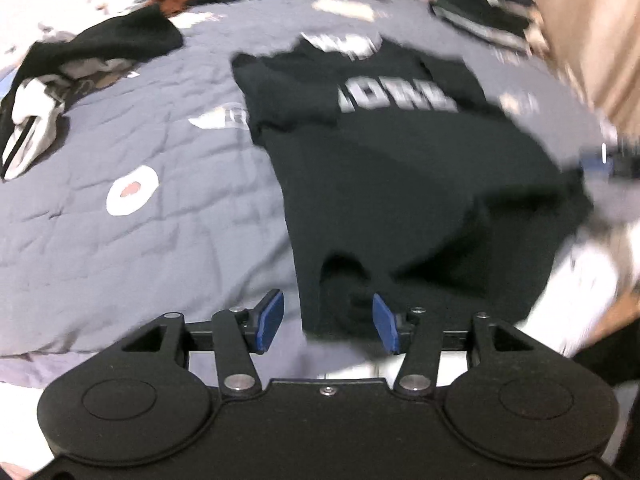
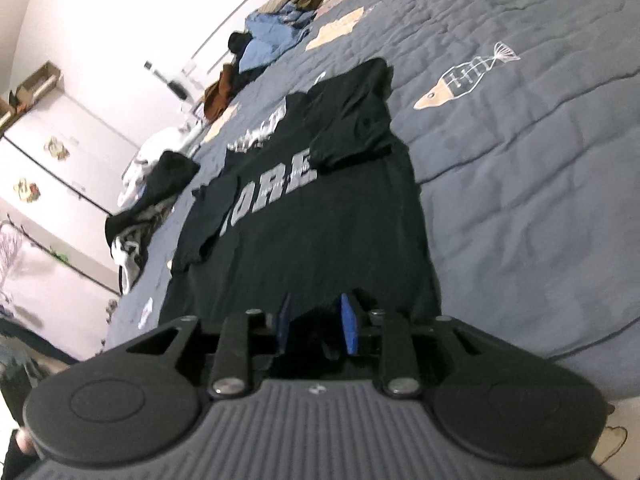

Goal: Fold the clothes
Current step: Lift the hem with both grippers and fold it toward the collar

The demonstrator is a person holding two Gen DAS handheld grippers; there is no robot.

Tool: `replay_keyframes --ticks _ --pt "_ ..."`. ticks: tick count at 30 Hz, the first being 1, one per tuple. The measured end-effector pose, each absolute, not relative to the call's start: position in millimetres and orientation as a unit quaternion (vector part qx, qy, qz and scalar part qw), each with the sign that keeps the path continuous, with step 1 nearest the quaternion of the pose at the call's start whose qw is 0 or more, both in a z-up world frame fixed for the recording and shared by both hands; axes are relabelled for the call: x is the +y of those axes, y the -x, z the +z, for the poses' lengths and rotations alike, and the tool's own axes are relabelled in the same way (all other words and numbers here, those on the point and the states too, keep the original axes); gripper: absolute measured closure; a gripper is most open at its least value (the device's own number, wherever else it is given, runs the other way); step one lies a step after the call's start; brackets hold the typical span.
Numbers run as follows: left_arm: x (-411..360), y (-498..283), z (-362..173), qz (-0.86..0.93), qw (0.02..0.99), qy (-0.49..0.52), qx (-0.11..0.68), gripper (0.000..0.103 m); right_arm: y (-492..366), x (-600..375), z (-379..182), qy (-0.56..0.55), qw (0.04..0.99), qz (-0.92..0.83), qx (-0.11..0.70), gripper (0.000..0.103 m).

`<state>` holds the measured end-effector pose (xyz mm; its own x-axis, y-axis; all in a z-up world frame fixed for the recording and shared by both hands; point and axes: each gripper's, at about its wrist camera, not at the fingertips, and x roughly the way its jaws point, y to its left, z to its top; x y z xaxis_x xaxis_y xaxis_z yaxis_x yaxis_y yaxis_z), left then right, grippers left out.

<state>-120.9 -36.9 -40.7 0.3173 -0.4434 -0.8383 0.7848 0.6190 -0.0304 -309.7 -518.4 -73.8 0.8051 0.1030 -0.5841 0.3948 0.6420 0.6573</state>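
Observation:
A black T-shirt (image 1: 400,184) with grey lettering lies flat on the grey quilt (image 1: 140,240), sleeves folded in and collar at the far end. My left gripper (image 1: 329,324) is open at the near hem, and a fold of that hem sits loose between its blue pads (image 1: 272,320). In the right wrist view the same T-shirt (image 2: 312,232) stretches away from my right gripper (image 2: 317,326). Its pads (image 2: 350,328) stand close together with dark hem fabric bunched between them. In the left wrist view the right gripper (image 1: 600,164) is a blur at the shirt's right corner.
Unfolded clothes are heaped at the bed's left (image 1: 60,80) and far edge (image 2: 272,44). A folded dark stack (image 1: 484,8) lies at the back right. The quilt (image 2: 520,160) has fish and circle patches. White wardrobe doors (image 2: 60,160) stand beyond the bed.

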Motion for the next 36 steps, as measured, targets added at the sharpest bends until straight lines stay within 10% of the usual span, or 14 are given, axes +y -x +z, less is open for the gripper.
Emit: replay_keyframes --ticks 14,21,36 --pt "-61 137 -75 -0.386 0.793 -0.159 0.443 0.053 316 -497 -69 -0.292 0.886 -0.085 0.352 0.065" --pt "-60 123 -82 -0.365 0.813 -0.100 0.442 0.087 313 -484 -73 -0.219 0.898 -0.092 0.371 0.065" --pt "-68 115 -86 -0.359 0.815 -0.076 0.448 0.088 273 -462 -85 -0.068 0.924 -0.077 0.368 0.064"
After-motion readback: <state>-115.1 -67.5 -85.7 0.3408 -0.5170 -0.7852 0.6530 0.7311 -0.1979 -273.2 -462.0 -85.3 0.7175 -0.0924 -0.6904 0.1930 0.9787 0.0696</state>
